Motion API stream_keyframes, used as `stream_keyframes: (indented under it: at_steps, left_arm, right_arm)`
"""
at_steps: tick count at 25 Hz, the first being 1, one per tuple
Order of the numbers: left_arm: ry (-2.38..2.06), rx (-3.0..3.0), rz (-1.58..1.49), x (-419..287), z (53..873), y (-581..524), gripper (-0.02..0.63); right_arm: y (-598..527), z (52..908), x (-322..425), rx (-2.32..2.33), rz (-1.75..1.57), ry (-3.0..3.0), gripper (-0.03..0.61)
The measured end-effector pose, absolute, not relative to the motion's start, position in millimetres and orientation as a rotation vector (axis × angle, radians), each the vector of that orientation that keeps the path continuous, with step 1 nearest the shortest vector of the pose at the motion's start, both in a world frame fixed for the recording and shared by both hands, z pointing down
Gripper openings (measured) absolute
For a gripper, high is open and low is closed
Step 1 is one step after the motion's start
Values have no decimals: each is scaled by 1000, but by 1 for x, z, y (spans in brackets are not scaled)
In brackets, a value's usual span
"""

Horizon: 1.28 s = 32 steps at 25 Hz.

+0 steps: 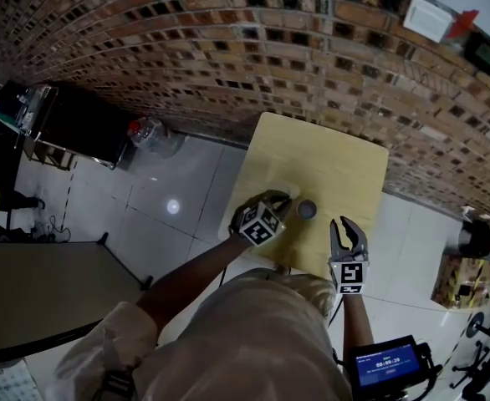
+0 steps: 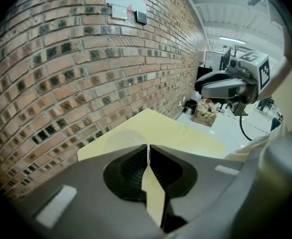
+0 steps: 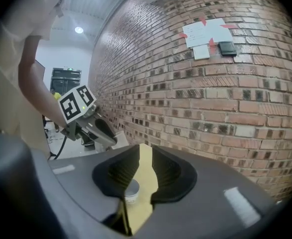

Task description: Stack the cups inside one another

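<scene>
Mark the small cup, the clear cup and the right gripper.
small cup (image 1: 306, 210): head view, dark mouth.
clear cup (image 2: 115, 139): left gripper view, side wall.
right gripper (image 1: 344, 224): head view, between fingertips.

A lab or workshop: bare brick wall (image 1: 228, 57) with taped notices (image 3: 206, 34), white floor tiles (image 1: 186, 165), ceiling strip lights (image 2: 232, 40), a small pale table (image 1: 337, 161).
</scene>
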State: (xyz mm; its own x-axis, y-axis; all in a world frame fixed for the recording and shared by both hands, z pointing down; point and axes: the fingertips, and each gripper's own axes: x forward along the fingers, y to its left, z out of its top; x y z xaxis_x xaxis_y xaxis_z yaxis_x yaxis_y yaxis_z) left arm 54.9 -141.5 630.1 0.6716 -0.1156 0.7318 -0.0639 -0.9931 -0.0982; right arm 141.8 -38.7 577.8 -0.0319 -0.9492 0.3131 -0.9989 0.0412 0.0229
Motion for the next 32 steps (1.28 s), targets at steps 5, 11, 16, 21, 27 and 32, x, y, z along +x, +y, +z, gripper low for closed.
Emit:
stream_keyframes:
  at_steps: [5,11,16,21,27,32]
  left_arm:
    - [74,-2748,-1203,69,624,-125,37]
    - [-10,-2703,-1210,80,633,-106,37]
    - [-103,-2634,-1238,84,645,-92,37]
    - [-187,-2567,-1284,86,665,-82,37]
    - [-261,-2489,-1323,89,687,-76,37]
    - [-324,-2439,-1356,93,703,-68,37]
  right_arm:
    - [-37,579,147,2003,308,-2074,80]
    - [-33,582,151,1999,317,-2071,80]
    - [-28,583,156,2010,328,-2064,80]
    - [-24,585,161,2017,339,-2054,80]
    - [-22,587,165,2030,346,-2041,80]
    - [-19,588,169,2042,355,-2027,80]
